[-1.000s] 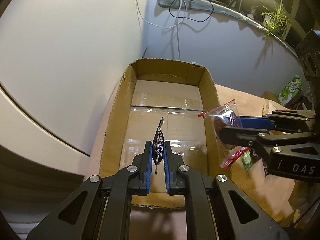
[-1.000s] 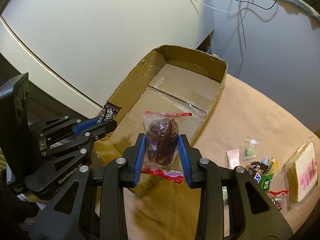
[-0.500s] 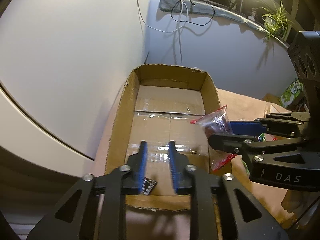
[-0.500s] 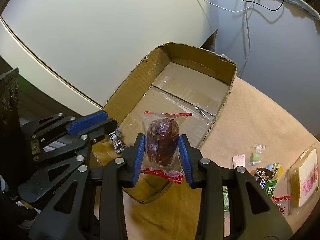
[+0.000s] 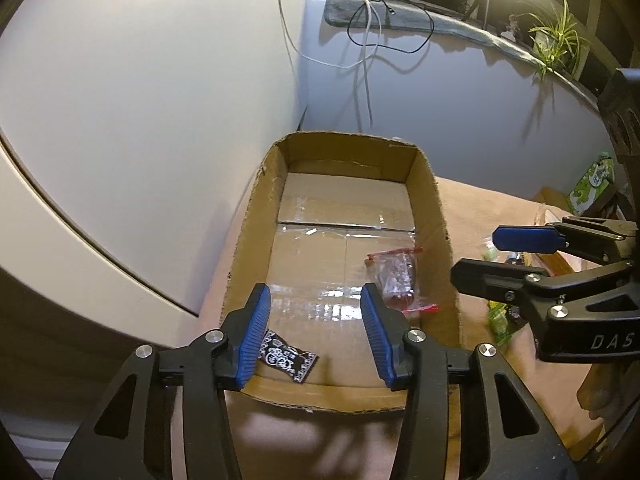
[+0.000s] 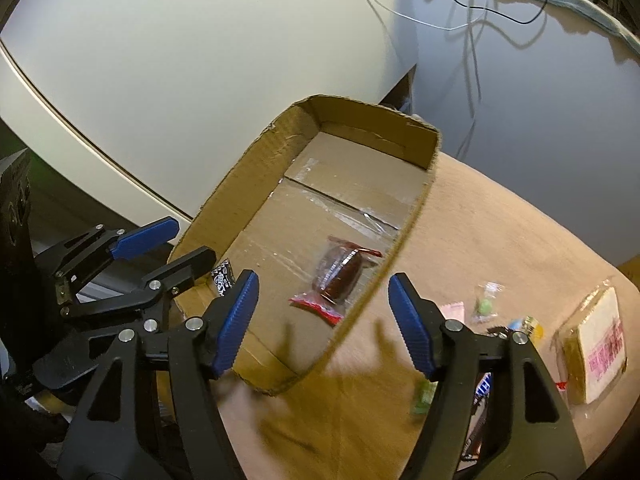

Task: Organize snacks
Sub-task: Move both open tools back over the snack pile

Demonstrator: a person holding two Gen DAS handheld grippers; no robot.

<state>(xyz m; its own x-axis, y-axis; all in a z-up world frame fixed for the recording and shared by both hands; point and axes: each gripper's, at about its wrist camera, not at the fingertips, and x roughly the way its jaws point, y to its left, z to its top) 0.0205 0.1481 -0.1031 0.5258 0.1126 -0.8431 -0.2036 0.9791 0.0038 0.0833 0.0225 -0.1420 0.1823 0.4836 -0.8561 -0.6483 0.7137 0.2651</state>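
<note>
Tan cloth is covering the table (image 6: pixel 500 232) under an open cardboard box (image 5: pixel 438 216). Left gripper (image 5: pixel 316 332), its jaws just opening, is hovering empty above a black wrapper (image 5: pixel 288 356) at 6 o'clock. Right gripper (image 6: pixel 322 322), likewise just opening, is gaping empty over the red-sealed snack (image 6: pixel 340 276) lying inside.

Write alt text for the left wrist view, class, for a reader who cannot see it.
An open left tool hangs over a shallow cardboard box holding two snacks: a black patterned packet near the front wall and a clear red-edged wrapper by the right wall. Its jaws have just been opening, with nothing between them. The right tool, also open, reaches in from the right.
</note>
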